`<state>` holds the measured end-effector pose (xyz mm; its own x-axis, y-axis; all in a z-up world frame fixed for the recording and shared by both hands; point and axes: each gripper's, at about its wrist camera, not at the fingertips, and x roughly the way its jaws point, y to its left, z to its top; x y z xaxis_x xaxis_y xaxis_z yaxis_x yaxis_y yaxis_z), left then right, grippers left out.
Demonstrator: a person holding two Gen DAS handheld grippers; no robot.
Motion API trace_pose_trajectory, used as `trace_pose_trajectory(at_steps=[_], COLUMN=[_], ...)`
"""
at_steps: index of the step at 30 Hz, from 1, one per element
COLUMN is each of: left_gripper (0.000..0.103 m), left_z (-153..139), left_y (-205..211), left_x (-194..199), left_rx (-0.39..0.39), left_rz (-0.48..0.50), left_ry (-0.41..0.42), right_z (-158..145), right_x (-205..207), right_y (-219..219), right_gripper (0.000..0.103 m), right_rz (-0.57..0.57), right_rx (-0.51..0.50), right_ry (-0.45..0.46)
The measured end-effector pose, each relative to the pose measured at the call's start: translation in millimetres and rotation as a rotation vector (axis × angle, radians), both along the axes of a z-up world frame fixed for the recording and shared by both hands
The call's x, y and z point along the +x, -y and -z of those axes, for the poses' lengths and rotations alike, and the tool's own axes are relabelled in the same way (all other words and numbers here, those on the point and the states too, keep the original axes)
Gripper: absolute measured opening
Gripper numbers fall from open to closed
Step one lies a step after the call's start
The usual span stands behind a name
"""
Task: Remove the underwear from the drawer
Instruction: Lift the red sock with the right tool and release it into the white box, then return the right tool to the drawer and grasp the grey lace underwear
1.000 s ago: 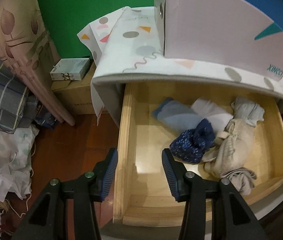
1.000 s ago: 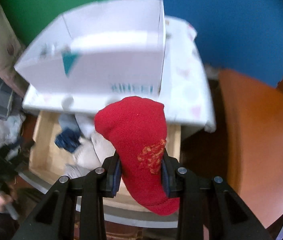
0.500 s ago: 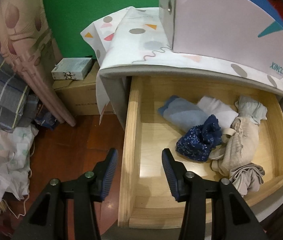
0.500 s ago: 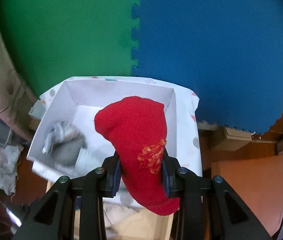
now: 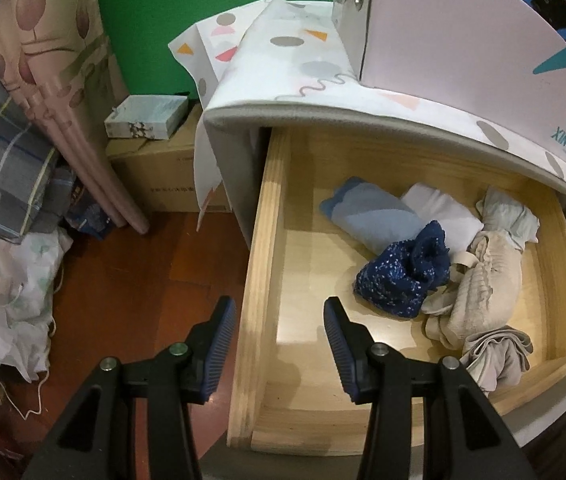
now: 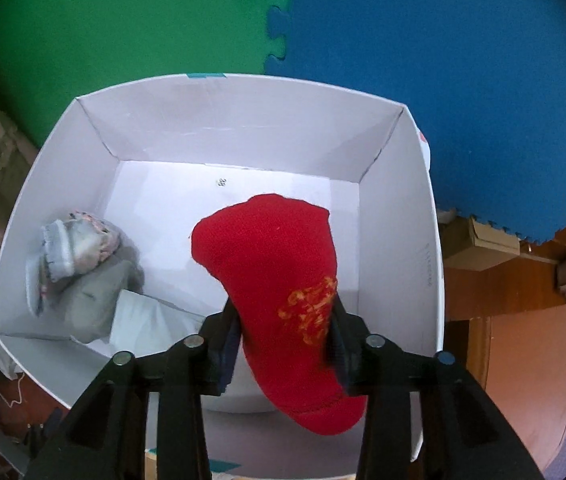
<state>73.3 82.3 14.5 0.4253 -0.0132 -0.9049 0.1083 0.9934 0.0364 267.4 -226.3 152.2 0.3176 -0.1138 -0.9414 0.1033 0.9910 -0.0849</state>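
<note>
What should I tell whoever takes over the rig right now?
Right claw: opening, red sock still between its pads, above the white box.
Left claw: open, empty, over the drawer's left wall.
Done: a few garments already lie in the box.
Left: let the sock fall, then clear the navy bundle, blue roll and beige pieces from the drawer.
</note>
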Motion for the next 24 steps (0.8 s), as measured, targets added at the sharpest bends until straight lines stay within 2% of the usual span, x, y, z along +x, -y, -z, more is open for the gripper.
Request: trace_pose_trajectory(at_steps=[6,11,15,20,24], left_gripper=[0.047,0.047,0.047,0.047,0.047], left_z=[3.5,3.9,2.6,1.6,1.6], left_y=[5.2,8.5,6.5,0.9,-0.3], left_x=[-0.5,-1.6,-2.4,-8.5,-16.4], left_rx=[0.004,0.014,-0.005,-0.001,0.021], left_rz=[0.005,0.009,0.009,0.013,0.032], left_ry=[-0.008,-0.009,-0.019,-0.043,-0.043], right_z=[-6.9,-28.4,-39.4,-26.3,4.5], right_x=[-0.5,-23.8,-63.0,-117.4,-148.8], right_y=[-2.3,-6.3,-14.2,-23.2,-31.6], right_gripper=[0.054,0.054,0.054,0.056,0.058], right_rz=[-0.006,-0.034,-0.068,-0.105,-0.127], right_rx=[-0.011,-0.014,0.003,0.04,0.059], right_ry=[0.013,0.038,0.018,-0.056,-0.125])
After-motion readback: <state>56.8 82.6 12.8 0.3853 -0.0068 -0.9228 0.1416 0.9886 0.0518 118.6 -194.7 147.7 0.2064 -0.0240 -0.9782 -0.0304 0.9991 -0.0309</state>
